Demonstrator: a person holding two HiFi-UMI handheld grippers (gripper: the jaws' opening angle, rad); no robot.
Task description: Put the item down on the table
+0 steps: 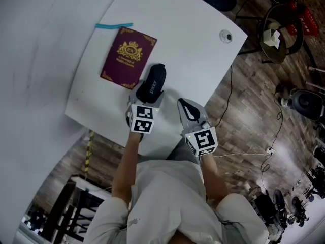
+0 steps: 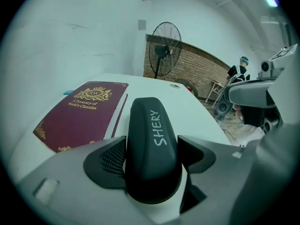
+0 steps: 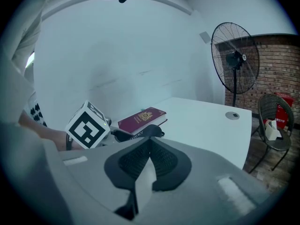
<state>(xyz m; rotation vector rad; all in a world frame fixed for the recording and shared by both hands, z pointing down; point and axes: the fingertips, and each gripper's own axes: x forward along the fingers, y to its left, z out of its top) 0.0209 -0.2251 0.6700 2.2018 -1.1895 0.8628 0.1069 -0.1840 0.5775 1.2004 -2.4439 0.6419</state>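
Our left gripper has its fingers pinching the dark case by its near end, mid-frame, low over the bench. The right gripper has its fingers closed on nothing. We judge the case rigid, light and smooth-shelled, so this grip across its sides suits it.

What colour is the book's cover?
Book: maroon with gold ornament; clearest in left gripper view.
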